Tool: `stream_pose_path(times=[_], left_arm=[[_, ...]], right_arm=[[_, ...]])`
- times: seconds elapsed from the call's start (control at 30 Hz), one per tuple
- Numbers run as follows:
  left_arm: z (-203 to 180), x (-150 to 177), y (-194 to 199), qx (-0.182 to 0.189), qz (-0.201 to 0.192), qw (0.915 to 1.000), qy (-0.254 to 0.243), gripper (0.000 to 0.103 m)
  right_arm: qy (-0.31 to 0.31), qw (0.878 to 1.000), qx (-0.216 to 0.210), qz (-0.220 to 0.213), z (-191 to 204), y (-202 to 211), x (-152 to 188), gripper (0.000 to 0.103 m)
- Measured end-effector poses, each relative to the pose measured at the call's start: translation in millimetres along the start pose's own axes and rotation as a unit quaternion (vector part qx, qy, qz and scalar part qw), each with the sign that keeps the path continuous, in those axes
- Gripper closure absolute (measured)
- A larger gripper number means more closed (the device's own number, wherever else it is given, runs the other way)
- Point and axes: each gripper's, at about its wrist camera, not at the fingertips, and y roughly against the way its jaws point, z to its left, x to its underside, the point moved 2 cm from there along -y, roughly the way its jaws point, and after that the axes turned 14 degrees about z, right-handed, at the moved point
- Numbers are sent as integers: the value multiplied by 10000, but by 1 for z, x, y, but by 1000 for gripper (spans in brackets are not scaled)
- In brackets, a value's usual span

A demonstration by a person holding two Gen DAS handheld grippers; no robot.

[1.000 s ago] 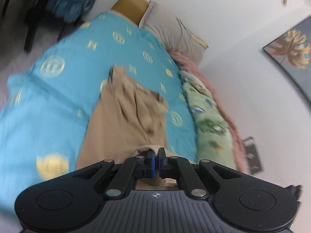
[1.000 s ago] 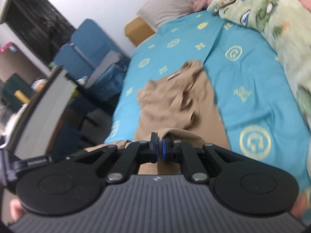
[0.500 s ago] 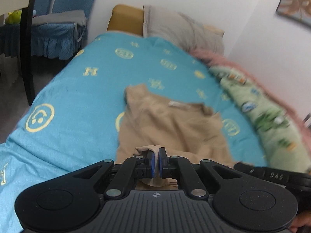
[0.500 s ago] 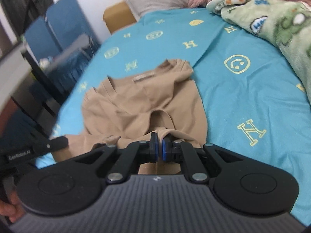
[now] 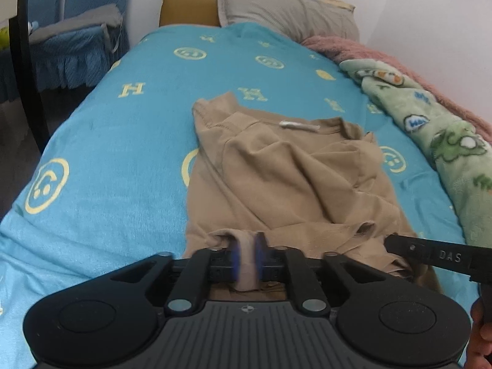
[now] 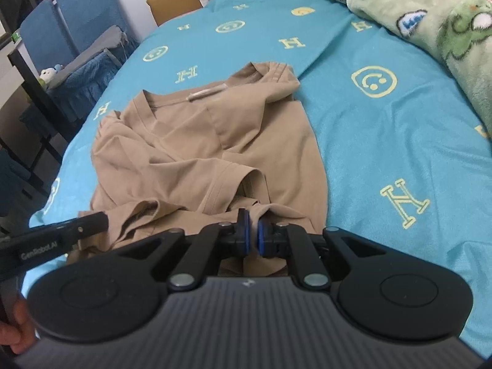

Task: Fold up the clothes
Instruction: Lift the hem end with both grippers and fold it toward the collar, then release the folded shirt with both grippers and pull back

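hem pinched at both ends

left hand-held gripper [image 5: 247,253] is clamped on a bunch of hem of the tan t-shirt [image 5: 286,181], cloth filling the narrow gap between its blue pads. right hand-held gripper [image 6: 252,236] nips another fold of the same hem. the shirt lies crumpled, collar far from both, on the turquoise bedspread [image 6: 384,141]. a green fleece blanket [image 5: 442,141] lies alongside, a grey pillow [image 5: 286,9] beyond.

The T-shirt [image 5: 286,178] lies on the bedspread [image 5: 123,141] — pillow [image 5: 286,9] behind it at the bed's head, plush blanket [image 5: 430,123] to its right, chairs [image 6: 73,21] left.
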Motion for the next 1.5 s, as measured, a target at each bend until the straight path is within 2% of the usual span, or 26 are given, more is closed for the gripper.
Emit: stream_pose_path(times=[0.03,0.07,0.1,0.17,0.2,0.23,0.27,0.3,0.33,0.53,0.7,0.87,0.97,1.1,1.17,1.37,1.43,1.5], left_arm=[[-3,1,7,42,-58,10000,-53,48],[-8,3,16,-31,-174,9998,-120,33],[-13,6,25,-138,-330,9991,-221,23],[-23,12,45,-300,-637,9966,-435,14],[-26,16,55,-304,-742,9956,-485,8],[-30,19,64,-294,-836,9947,-518,4],[-32,23,73,-270,-924,9940,-528,0],[-35,27,81,-246,-1001,9933,-529,0],[-37,31,89,-232,-1064,9926,-529,0],[-53,50,128,-321,-1483,9858,-723,0],[-68,67,155,-706,-1899,9744,-973,0],[-74,88,172,-937,-2018,9706,-922,0],[-75,99,180,-1009,-1975,9717,-810,0],[-84,104,192,-1300,-1936,9692,-795,0],[-89,106,200,-1302,-1987,9682,-790,0],[-99,110,206,-1078,-1925,9726,-734,0],[-94,113,198,-953,-1724,9786,-589,0],[-84,112,184,-643,-1293,9890,-319,0]], right_arm=[[6,9999,-30,-100,1,6,1,93],[0,9998,-82,-205,1,13,1,92],[-6,9994,-135,-310,1,19,1,92],[26,9985,-188,-518,2,36,2,82],[42,9978,-214,-622,2,44,2,58],[53,9963,-214,-830,3,56,6,23],[63,9943,-212,-1040,3,67,10,10],[74,9919,-210,-1250,4,79,14,7],[84,9890,-209,-1460,5,91,18,7],[200,9832,-146,-1810,8,135,34,7],[241,9812,-59,-1916,8,155,50,7],[209,9777,-125,-2084,9,180,60,7],[299,9739,-135,-2245,11,199,68,7],[444,9703,8,-2378,16,223,75,7],[462,9699,-13,-2393,17,231,78,7],[496,9676,-101,-2475,13,236,93,7],[462,9708,-49,-2352,11,227,92,7],[417,9741,1,-2223,10,218,90,7]])
